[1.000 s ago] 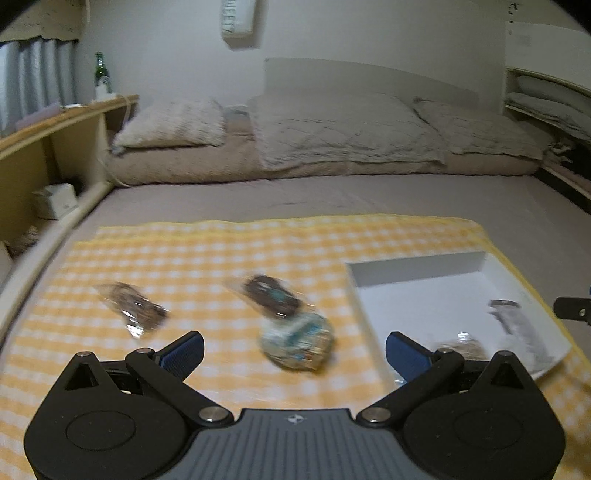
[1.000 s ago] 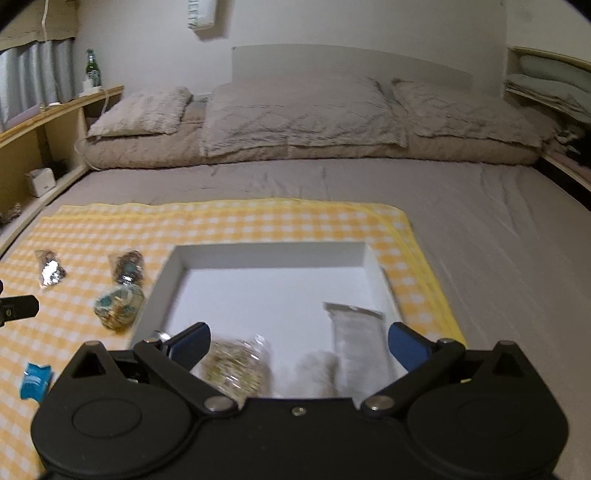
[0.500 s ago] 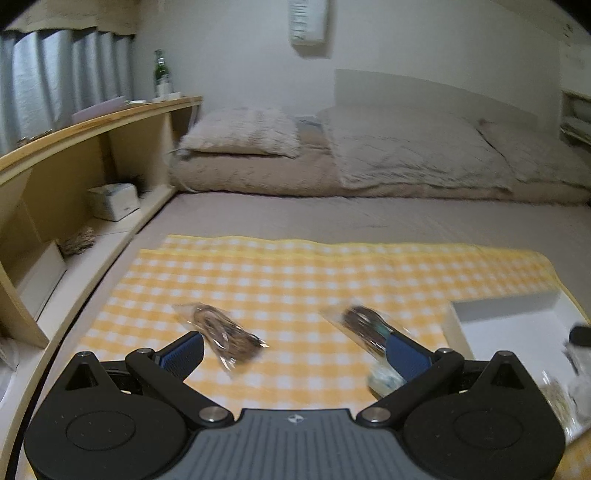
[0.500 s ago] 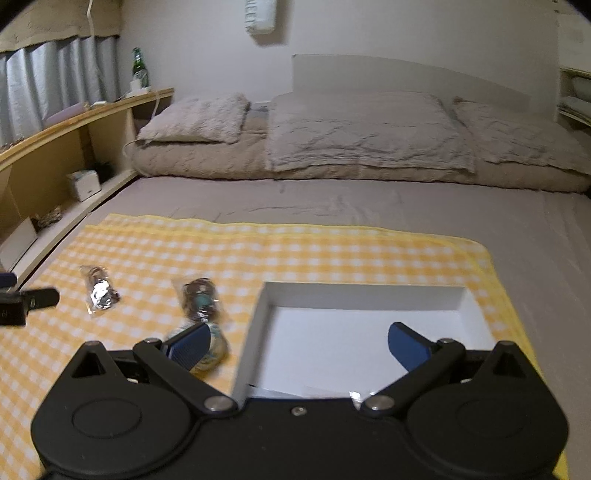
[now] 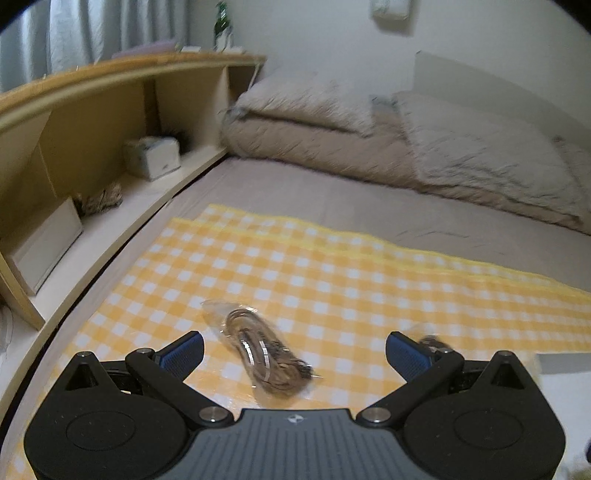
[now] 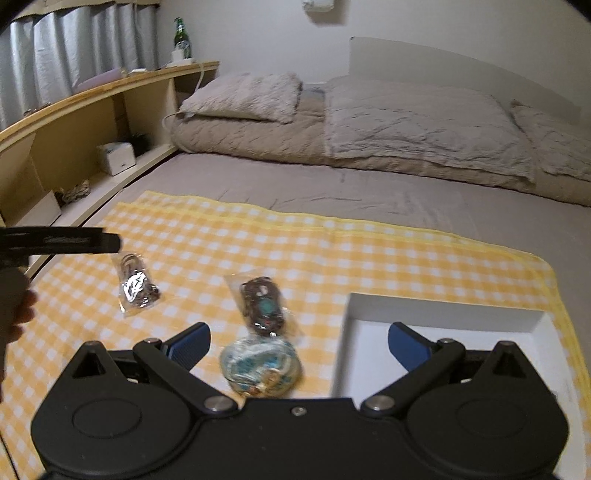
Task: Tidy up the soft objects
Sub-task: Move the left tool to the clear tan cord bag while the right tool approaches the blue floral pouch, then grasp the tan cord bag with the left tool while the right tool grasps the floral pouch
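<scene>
A clear bag of brown cord (image 5: pixel 264 356) lies on the yellow checked cloth (image 5: pixel 332 280), between the fingers of my open, empty left gripper (image 5: pixel 293 349). It also shows in the right wrist view (image 6: pixel 135 286). A bag with a dark brown item (image 6: pixel 262 304) and a round blue-green bundle (image 6: pixel 260 369) lie left of the white tray (image 6: pixel 443 314). My right gripper (image 6: pixel 297 341) is open and empty above the bundle. The left gripper's finger (image 6: pixel 59 240) shows at the left edge.
The cloth lies on a grey bed with pillows and folded quilts (image 6: pixel 406 122) at the head. A wooden shelf unit (image 5: pixel 92 147) runs along the left side, holding a white box (image 5: pixel 153 157) and a green bottle (image 6: pixel 180 35).
Both grippers have swung to the left. The left one now faces the brown cord bag instead of the bundle. The right one has moved from over the tray to over the bundle.
</scene>
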Available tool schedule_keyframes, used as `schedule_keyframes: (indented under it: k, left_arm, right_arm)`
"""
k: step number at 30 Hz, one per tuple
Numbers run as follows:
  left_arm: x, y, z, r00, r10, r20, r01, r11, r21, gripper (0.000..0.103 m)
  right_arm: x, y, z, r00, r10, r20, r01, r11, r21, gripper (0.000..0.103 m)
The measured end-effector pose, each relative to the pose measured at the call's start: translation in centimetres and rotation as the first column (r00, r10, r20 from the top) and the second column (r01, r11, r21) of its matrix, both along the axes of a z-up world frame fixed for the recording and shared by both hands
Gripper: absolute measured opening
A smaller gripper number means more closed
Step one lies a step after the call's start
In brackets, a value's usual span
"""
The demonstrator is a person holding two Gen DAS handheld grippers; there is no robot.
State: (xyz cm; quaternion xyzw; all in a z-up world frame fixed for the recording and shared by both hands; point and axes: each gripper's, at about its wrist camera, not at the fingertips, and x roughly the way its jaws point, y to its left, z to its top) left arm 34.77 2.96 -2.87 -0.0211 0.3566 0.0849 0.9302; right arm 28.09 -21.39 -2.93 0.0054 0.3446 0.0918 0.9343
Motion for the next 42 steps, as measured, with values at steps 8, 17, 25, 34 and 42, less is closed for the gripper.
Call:
schedule_keyframes:
  k: [8,17,25,34,42]
  left_arm:
    - [4.5,2.6,-4.7,0.988,0.095,-0.118,-0.101,0.994,-0.043,0.103]
    - [8.7,2.4,-8.6,0.981,0.108,-0.163,-0.113,0.993,-0.020,0.103]
    - [10.0,2.4,-11.1,0.970,0.090,-0.226,-0.077,0.995,0.067,0.103]
    - [8.1,4.1,-10.5,0.954,0.004,-0.299,0.044,0.987,0.153,0.103]
    - [7.0,4.7,-9.7,0.954,-0.043,-0.296,0.111,0.970,0.215,0.097]
  right_arm:
    - [3.1,1.9,-2.0,0.996,0.069,-0.048,-0.069,0.998,-0.005,0.102]
    - [5.2,2.6,-4.3,0.989,0.115,-0.097,-0.118,0.993,-0.029,0.097]
    - [6.5,2.7,-5.7,0.986,0.117,-0.121,-0.122,0.992,-0.030,0.095]
    - [7.6,3.7,-7.1,0.979,0.152,-0.140,-0.158,0.987,-0.038,0.094]
    - [8.2,4.5,-9.0,0.966,0.189,-0.175,-0.205,0.976,-0.075,0.095]
